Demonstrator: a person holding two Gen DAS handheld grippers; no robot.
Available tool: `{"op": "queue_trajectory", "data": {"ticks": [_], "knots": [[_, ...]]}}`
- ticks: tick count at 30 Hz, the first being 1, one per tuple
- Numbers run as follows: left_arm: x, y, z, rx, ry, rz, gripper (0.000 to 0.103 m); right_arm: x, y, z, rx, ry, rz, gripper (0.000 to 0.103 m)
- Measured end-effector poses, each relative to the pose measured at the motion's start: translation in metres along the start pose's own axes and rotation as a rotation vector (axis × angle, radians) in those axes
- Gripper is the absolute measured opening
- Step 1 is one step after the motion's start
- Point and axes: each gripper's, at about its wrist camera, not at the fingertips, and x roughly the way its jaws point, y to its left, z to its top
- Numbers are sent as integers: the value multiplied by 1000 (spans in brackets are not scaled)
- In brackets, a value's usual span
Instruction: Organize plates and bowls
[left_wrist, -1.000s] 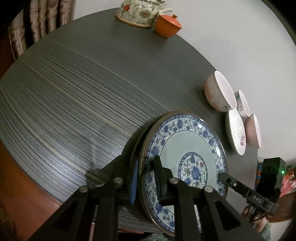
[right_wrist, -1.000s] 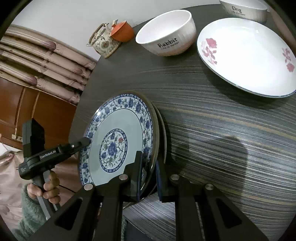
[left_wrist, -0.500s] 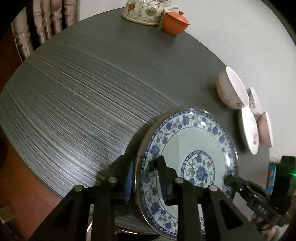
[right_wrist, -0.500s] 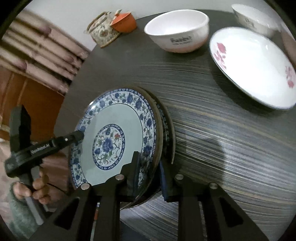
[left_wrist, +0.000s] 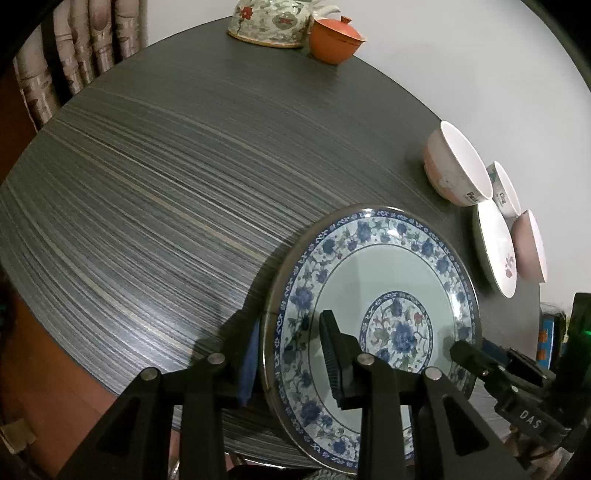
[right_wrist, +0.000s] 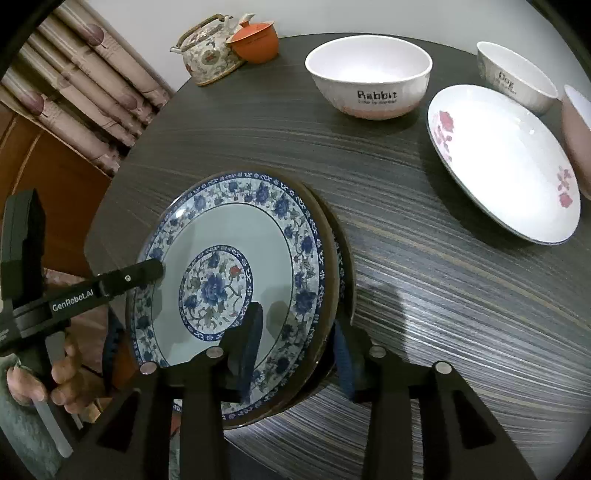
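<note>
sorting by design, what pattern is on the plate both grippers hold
Blue floral border and centre medallion on the plate; clearest in right wrist view.

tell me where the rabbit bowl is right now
In the right wrist view the Rabbit bowl stands upright at the table's far side, right of the orange lidded cup and left of the white rose plate.

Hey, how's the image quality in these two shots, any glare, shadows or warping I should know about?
Left wrist view: strong fisheye bending of the table, a small highlight on the blue-patterned plate, dark vignette corners. Right wrist view: the white flowered plate is nearly blown out by glare, a soft shadow falls on the table right of the blue plate, and edges curve.
</note>
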Motion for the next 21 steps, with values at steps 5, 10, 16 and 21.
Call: {"op": "queue_trajectory", "data": {"ticks": [5,10,16,21], "knots": [[5,-3,-3,20,5,23,33,-2,1,2,-4,-11,-16,42],[3,-9,-4,44,-18,33,33,-5,1,2,-1,-34,-36,50],[-7,-8,-3,44,-74,57,33,-18,-6,-3,5,-95,-6,50],[-26,-13,-3,68,-216,112,33,-34,-27,-17,32,-202,-15,50]]}}
